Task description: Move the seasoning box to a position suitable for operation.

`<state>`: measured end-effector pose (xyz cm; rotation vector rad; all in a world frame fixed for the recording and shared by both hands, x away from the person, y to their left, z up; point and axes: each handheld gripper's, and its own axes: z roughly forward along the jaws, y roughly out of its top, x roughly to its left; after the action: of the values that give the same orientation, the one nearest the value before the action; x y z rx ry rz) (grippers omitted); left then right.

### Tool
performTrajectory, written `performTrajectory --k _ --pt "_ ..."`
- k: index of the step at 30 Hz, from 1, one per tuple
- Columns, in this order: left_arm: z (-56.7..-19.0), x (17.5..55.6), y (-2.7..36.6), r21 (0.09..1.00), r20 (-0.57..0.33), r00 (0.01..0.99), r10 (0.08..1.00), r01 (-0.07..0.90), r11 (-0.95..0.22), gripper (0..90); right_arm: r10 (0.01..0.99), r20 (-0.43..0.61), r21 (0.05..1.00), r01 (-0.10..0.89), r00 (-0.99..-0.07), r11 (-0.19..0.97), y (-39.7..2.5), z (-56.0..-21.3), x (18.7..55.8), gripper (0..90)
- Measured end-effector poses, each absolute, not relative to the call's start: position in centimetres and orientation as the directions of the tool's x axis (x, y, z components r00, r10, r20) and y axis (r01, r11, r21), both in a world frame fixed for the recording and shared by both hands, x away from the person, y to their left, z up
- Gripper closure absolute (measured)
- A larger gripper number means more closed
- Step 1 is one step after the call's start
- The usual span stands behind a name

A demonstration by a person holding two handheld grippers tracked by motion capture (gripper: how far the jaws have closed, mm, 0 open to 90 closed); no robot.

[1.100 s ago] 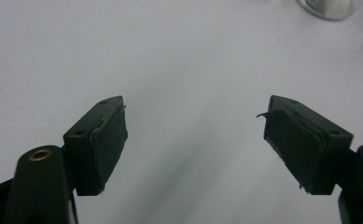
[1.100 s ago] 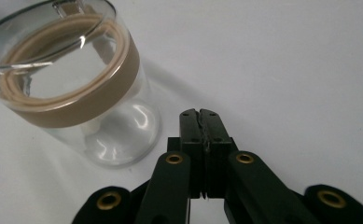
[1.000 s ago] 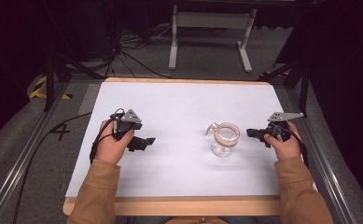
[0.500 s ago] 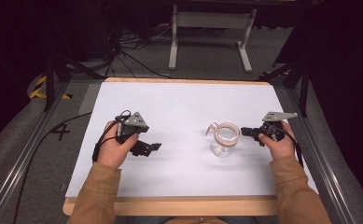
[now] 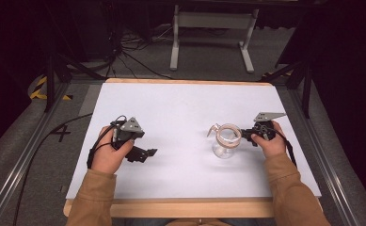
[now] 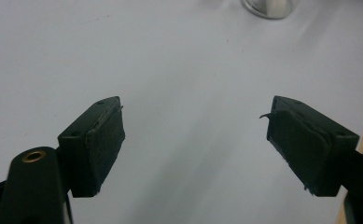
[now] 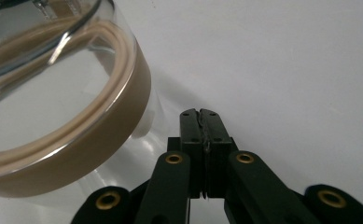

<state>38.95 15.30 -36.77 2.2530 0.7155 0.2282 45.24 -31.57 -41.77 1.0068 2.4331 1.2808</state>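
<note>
Centrally, a wide stretch of bare white table (image 5: 180, 113) is left open between the two hands. Toward the right, a clear glass carafe (image 5: 226, 140) with a tan band at its neck is seen standing upright, well in from the wooden front edge (image 5: 190, 207). The right gripper (image 5: 244, 135) is held just beside the carafe's neck, its jaws pressed together on nothing. The left gripper (image 5: 151, 152) is held low near the table's left side, its jaws spread wide over bare surface.
</note>
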Motion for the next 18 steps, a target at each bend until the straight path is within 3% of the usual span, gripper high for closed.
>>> performTrajectory --k 18 --pt "-37.33 39.8 15.38 0.689 -0.079 0.793 0.603 0.481 -0.542 17.3 0.585 0.118 0.774 0.443 -0.802 0.452 -30.58 -41.61 44.49 89.9"
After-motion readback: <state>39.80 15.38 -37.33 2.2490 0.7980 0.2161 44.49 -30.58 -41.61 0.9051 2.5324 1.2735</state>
